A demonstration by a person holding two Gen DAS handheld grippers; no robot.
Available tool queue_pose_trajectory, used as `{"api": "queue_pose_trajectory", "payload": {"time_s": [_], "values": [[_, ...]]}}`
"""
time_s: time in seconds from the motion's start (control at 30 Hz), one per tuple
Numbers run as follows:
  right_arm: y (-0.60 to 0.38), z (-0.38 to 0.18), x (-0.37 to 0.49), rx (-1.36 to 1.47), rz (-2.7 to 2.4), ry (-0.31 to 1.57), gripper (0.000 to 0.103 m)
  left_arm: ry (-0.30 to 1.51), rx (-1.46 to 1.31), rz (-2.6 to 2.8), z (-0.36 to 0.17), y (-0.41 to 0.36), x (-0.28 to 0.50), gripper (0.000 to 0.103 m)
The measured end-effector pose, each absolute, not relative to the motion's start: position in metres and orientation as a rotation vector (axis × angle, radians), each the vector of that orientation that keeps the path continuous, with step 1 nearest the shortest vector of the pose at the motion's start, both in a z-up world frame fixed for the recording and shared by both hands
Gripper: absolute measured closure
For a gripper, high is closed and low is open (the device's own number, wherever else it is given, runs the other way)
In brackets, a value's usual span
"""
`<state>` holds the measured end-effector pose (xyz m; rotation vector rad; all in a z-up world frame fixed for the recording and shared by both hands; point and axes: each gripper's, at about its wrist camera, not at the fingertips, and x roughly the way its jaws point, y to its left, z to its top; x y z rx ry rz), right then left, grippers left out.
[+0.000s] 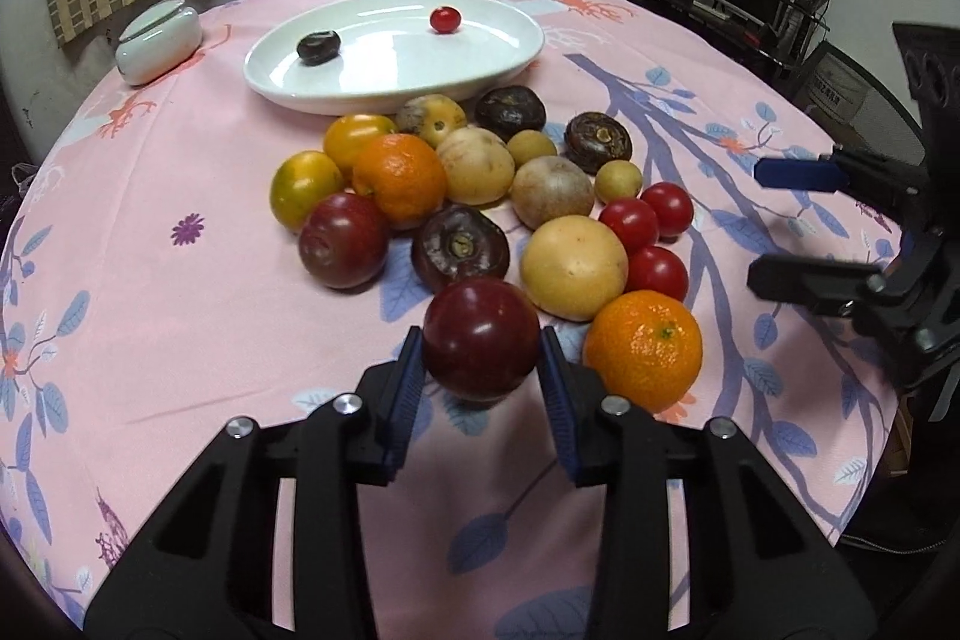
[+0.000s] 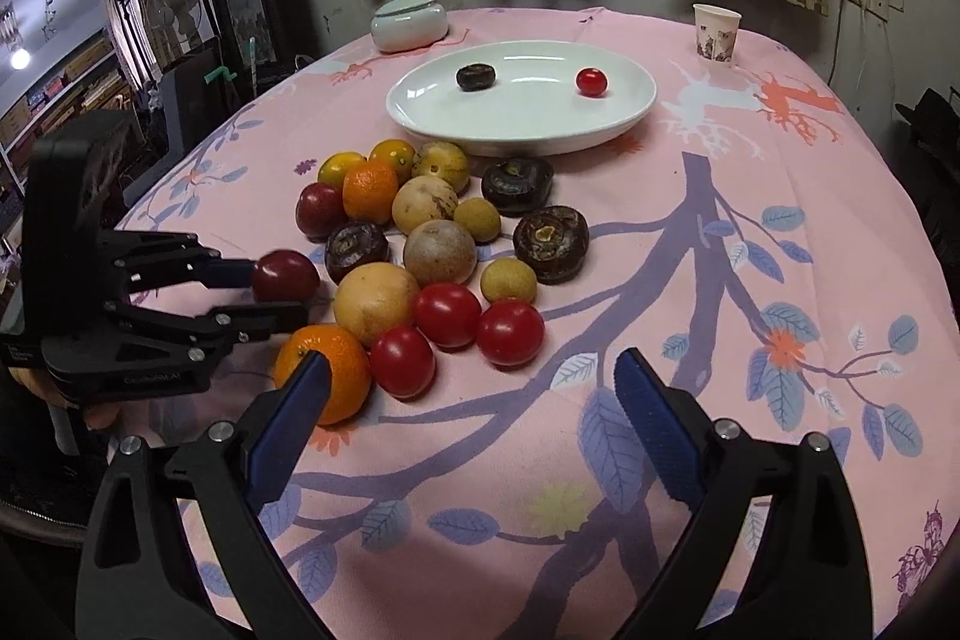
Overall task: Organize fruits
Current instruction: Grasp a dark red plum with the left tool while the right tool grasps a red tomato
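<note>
In the left wrist view, we have the left gripper [image 1: 480, 370] clamped on a dark red plum [image 1: 480, 340], one blue pad on each flank of the fruit, so the squeeze runs across its widest part and it should not roll out when lifted. The plum sits at the near edge of the fruit pile [image 1: 480, 196], at about 6 o'clock from the heap's centre, which we judge is why it was chosen: nothing had to be pushed aside to reach it. An orange [image 1: 643, 347] lies just beside it at 3 o'clock, apart from the right-hand pad. The white plate [image 1: 498, 70] waits at 12 o'clock beyond the pile, already carrying a small dark fruit [image 1: 318, 47] and a cherry tomato [image 1: 444, 20] set well apart, which suggests to us that each kind gets its own spot. At 3 o'clock the right gripper [image 1: 756, 220] hangs over bare pink tablecloth [image 1: 180, 328], clear of the fruit. In the right wrist view, our right gripper [image 2: 474, 388] stands wide open and empty, its left finger in front of the orange [image 2: 348, 364] without gripping it, and three red tomatoes [image 2: 456, 334] lie just ahead at 12 o'clock, probably its next pick. At 9 o'clock the left gripper [image 2: 282, 292] pinches the plum [image 2: 285, 275] from the side, and the plate [image 2: 624, 115] sits beyond the pile at 12 o'clock.
</note>
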<state>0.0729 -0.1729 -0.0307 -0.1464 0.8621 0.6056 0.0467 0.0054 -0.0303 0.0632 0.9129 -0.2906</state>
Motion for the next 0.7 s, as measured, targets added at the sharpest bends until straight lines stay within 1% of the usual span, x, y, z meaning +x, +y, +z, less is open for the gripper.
{"api": "queue_pose_trajectory", "payload": {"time_s": [0.23, 0.3, 0.47, 0.53, 0.63, 0.7], "values": [[-0.178, -0.040, 0.080, -0.187, 0.543, 0.901, 0.008, 0.912, 0.025, -0.287, -0.029, 0.017, 0.039, 0.065], [-0.178, -0.040, 0.084, -0.195, 0.528, 0.902, 0.010, 0.920, 0.020, -0.291, -0.032, 0.018, 0.039, 0.065], [-0.179, -0.035, 0.099, -0.232, 0.476, 0.901, 0.032, 0.916, 0.000, -0.299, -0.032, 0.020, 0.037, 0.065], [-0.172, -0.036, 0.102, -0.284, 0.490, 0.913, 0.035, 0.918, -0.001, -0.302, -0.033, 0.020, 0.037, 0.065], [-0.158, -0.044, 0.105, -0.354, 0.521, 0.947, 0.046, 0.923, -0.007, -0.303, -0.035, 0.021, 0.037, 0.065], [-0.151, -0.052, 0.108, -0.390, 0.509, 0.973, 0.047, 0.931, -0.013, -0.301, -0.037, 0.022, 0.038, 0.065]]}}
